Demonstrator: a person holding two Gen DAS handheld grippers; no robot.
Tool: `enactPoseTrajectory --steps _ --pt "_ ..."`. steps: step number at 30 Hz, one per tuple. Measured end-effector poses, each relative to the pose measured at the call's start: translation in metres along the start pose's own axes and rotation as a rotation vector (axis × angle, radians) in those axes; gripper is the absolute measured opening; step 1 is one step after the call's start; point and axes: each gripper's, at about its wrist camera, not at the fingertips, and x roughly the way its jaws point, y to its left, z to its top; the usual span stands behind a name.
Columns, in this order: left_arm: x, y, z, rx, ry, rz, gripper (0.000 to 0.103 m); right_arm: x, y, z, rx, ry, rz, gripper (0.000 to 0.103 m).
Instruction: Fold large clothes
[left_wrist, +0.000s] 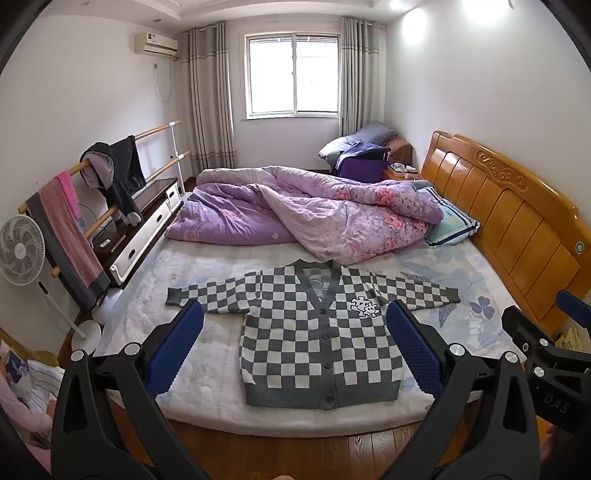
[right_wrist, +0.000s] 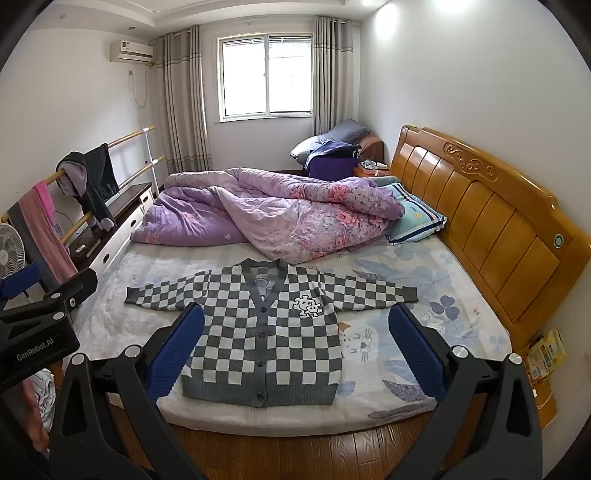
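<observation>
Bright daylight from window — sharp, edges fisheye-bent, corners black.

Quick count: one grey-and-white checkered knit cardigan with five dark buttons, one rumpled purple floral quilt, one blue striped pillow, one white standing fan, one wall-mounted white air conditioner, two black grippers with blue pads.

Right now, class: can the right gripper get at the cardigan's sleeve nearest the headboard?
Probably yes. The right gripper hangs open, holding nothing, and the sleeve lies flat and uncovered on the bed; the quilt sits further back.
</observation>
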Motion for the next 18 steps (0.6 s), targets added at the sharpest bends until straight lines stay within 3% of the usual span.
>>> enactPoseTrajectory --steps 18 --pt "-0.0001 -0.0001 -0.0003 -0.003 -0.001 -0.002 0.098 0.0005 -0.0001 -0.0001 0.002 0.0 0.0 0.096"
